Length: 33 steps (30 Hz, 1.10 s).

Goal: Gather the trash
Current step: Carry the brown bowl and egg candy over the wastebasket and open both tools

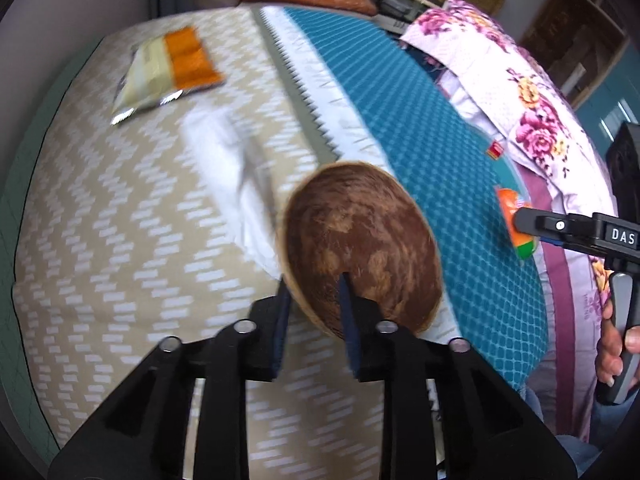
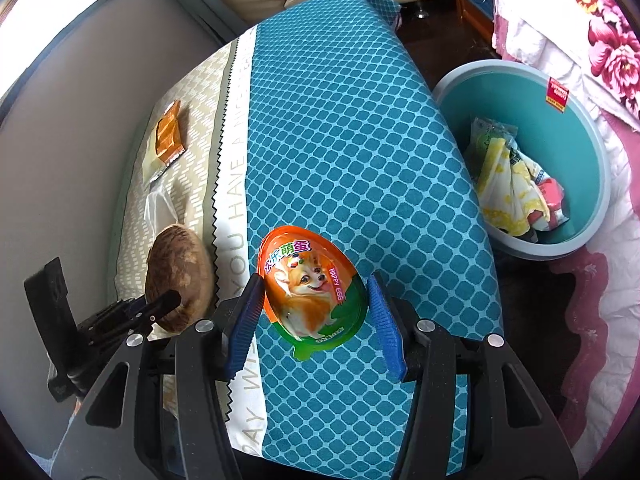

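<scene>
**Counting what is lying on the table and in the bin**

1 brown coconut-shell bowl (image 1: 360, 248) is sitting tipped on its edge on the tablecloth (image 2: 360, 140), and 1 egg-shaped toy pack (image 2: 314, 288) printed with a dog is lying on the teal half. 1 orange-and-cream snack wrapper (image 1: 168, 72) is lying on the beige half, with 1 clear plastic bag (image 1: 228, 168) lying between it and the bowl. 1 teal bin (image 2: 588, 120) is standing beside the table, holding several crumpled wrappers (image 2: 508, 176) whose exact number cannot be told. 2 grippers are showing: the left gripper (image 1: 314, 320) and the right gripper (image 2: 316, 316).
</scene>
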### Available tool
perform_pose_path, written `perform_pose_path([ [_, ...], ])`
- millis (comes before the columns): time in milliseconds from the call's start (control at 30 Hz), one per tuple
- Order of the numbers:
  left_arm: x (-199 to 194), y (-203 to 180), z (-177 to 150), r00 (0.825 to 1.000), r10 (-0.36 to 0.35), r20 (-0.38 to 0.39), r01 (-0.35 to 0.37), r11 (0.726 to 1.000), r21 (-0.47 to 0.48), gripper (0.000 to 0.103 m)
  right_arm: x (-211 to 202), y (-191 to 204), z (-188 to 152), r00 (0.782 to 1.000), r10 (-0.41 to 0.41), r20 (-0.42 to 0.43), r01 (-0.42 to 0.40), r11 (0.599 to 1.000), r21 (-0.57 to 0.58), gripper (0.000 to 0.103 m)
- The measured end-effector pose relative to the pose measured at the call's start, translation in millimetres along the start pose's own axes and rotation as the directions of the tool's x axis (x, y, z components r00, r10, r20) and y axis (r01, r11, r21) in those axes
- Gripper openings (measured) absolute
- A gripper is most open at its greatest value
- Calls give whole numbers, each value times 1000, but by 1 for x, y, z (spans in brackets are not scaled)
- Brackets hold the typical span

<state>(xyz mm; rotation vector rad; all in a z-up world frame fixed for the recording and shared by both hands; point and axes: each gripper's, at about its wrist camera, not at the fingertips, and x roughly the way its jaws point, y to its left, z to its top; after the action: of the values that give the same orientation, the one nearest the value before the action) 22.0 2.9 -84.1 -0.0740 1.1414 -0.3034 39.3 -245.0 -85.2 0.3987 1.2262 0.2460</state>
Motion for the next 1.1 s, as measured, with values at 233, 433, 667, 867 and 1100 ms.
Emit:
perform_pose_path([
  [233, 25, -19, 17, 999, -6, -47, 6, 1000, 3, 20, -10, -13, -2, 999, 13, 33, -13, 1000, 21, 51],
  [433, 17, -42, 27, 998, 65, -4, -65, 997, 41, 8, -30, -38, 3, 995, -1, 95, -5, 998, 67, 51],
  [667, 0, -62, 23, 1000, -8, 11, 7, 994, 105, 8, -47, -70, 10, 988, 0, 154, -20, 991, 129, 51],
  [867, 8, -73, 33, 1000, -9, -13, 10, 995, 100, 8, -56, -86, 14, 984, 11, 177, -38, 988, 149, 51],
  [1100, 17, -117, 72, 1000, -27, 9, 25, 982, 187, 8, -76, -108, 21, 971, -35, 238, -11, 981, 191, 51],
])
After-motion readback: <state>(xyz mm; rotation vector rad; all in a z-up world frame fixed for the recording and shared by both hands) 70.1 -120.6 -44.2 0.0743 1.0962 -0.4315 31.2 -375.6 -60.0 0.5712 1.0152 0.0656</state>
